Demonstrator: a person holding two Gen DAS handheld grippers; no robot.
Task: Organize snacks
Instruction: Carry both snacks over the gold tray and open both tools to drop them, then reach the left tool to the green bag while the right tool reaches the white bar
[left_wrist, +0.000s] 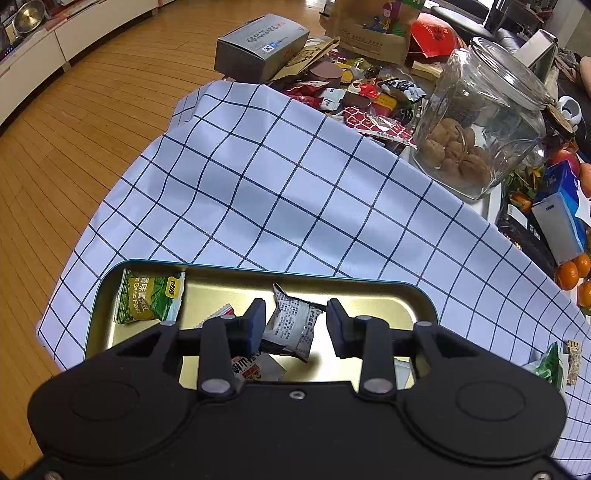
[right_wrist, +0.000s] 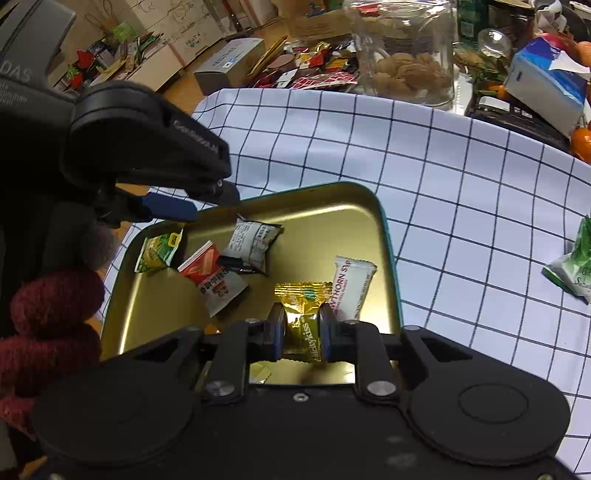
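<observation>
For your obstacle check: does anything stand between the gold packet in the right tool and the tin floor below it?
Nothing visible does. The right tool grips the gold packet over a bare patch of the tin; the white hawthorn packet lies beside it, apart.

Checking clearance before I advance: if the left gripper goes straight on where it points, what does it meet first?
Probably the grey-white printed snack packet lying in the gold metal tin, right between the open jaws of the left gripper; depth is uncertain.
</observation>
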